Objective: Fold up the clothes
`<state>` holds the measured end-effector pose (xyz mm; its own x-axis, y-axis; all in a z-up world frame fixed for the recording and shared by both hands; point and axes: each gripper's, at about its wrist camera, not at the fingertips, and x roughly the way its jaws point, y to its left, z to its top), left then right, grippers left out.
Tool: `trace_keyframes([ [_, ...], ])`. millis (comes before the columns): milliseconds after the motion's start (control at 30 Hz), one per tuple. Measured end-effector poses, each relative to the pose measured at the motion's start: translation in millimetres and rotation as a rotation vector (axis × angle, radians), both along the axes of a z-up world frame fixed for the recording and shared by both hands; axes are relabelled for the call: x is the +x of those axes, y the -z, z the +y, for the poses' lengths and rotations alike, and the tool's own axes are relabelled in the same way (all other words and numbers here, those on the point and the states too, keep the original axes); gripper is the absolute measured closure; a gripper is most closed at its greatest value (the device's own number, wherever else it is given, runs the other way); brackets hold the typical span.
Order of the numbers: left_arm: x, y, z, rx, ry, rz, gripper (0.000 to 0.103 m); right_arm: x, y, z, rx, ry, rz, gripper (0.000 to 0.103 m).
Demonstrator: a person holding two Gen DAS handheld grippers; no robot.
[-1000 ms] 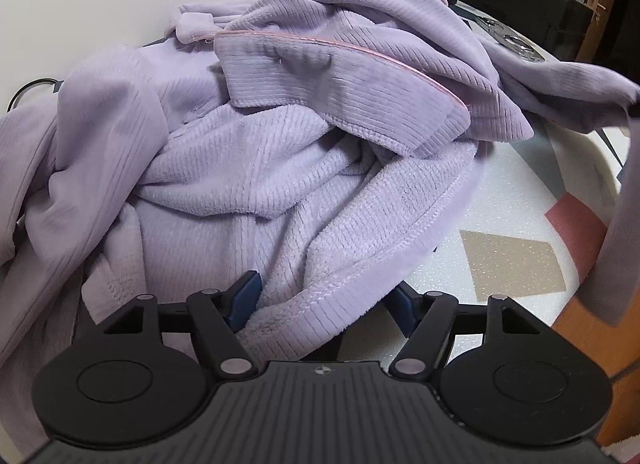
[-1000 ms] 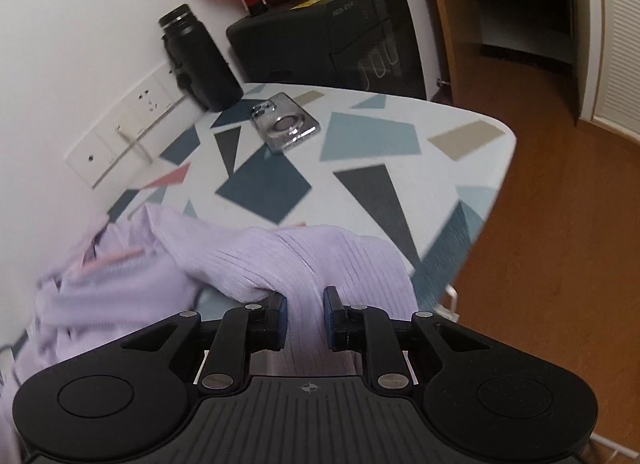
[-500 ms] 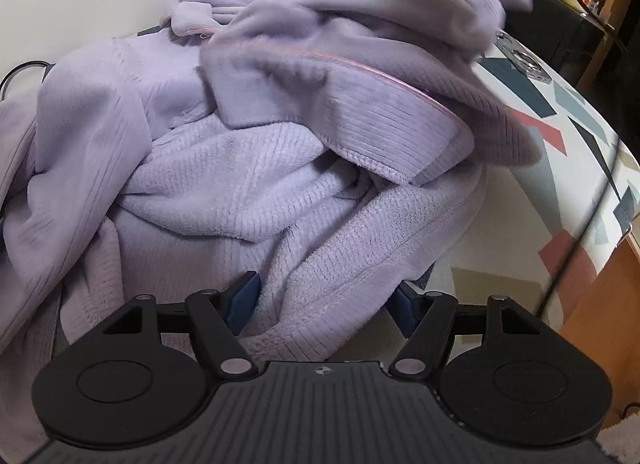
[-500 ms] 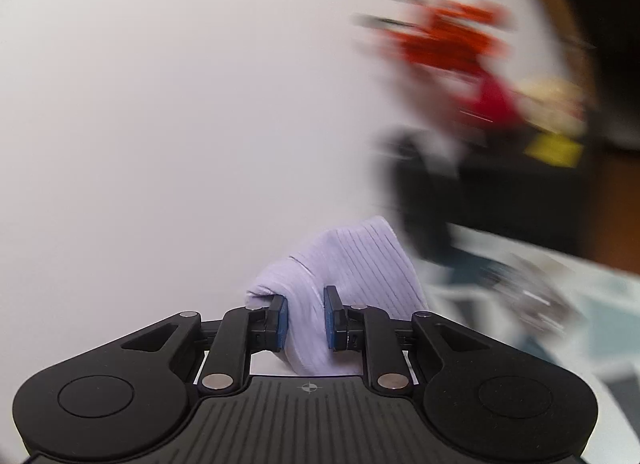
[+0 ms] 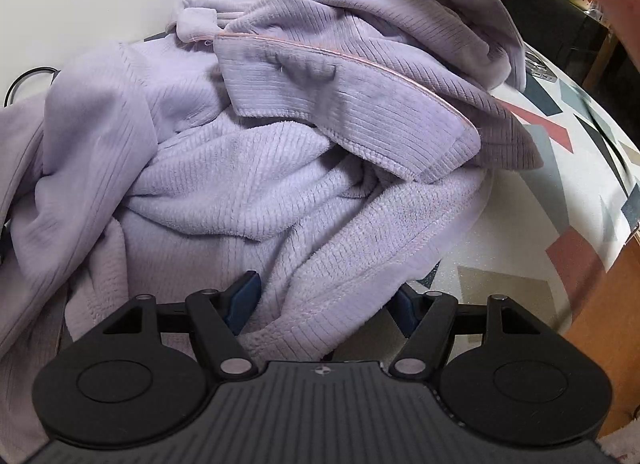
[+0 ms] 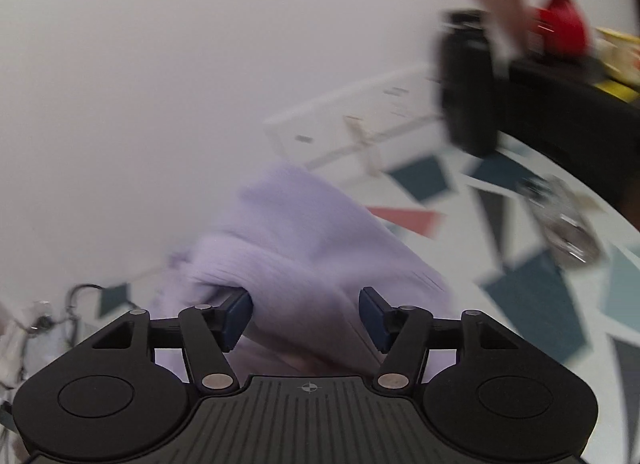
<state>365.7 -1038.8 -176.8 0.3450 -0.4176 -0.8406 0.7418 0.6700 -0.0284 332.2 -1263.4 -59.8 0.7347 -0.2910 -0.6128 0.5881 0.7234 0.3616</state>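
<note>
The right gripper (image 6: 306,314) has just been opening: its jaws stand apart with a lilac sleeve fold (image 6: 304,248) loose between them, no longer pinched. The left gripper (image 5: 324,300) is spread wide around a bunched hem of the lilac ribbed fleece garment (image 5: 256,192); whether its pads press cannot be told. The garment lies heaped toward the wall-side edge of the patterned table (image 5: 516,248). The risk, as I judge it: the released sleeve may drop crooked onto the heap, or slide toward the phone (image 6: 568,232) near the far edge.
</note>
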Motion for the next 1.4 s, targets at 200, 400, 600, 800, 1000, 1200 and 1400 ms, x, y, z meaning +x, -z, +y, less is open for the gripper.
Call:
trace_keyframes([
  [200,1,0,0,0.005,0.006,0.002,0.034,-74,39,-12,0.086,0.143,0.110,0.048],
  [400,6,0,-1,0.004,0.006,0.001,0.034,-79,47,-20,0.125,0.233,0.073,0.039],
  [600,6,1,2,-0.002,0.019,-0.002,0.034,-19,56,-22,0.090,0.126,0.113,0.043],
  [800,4,1,6,0.002,0.038,-0.029,0.053,27,68,-52,0.205,0.214,0.100,0.089],
  [1000,2,-2,9,-0.011,0.032,-0.023,0.062,95,-11,-12,0.049,0.007,-0.139,0.090],
  [1200,2,-1,9,-0.014,0.034,-0.032,0.062,141,-31,61,-0.141,-0.437,-0.114,0.082],
  [1400,2,-2,12,-0.014,0.030,-0.038,0.068,124,2,34,-0.070,-0.274,0.044,0.044],
])
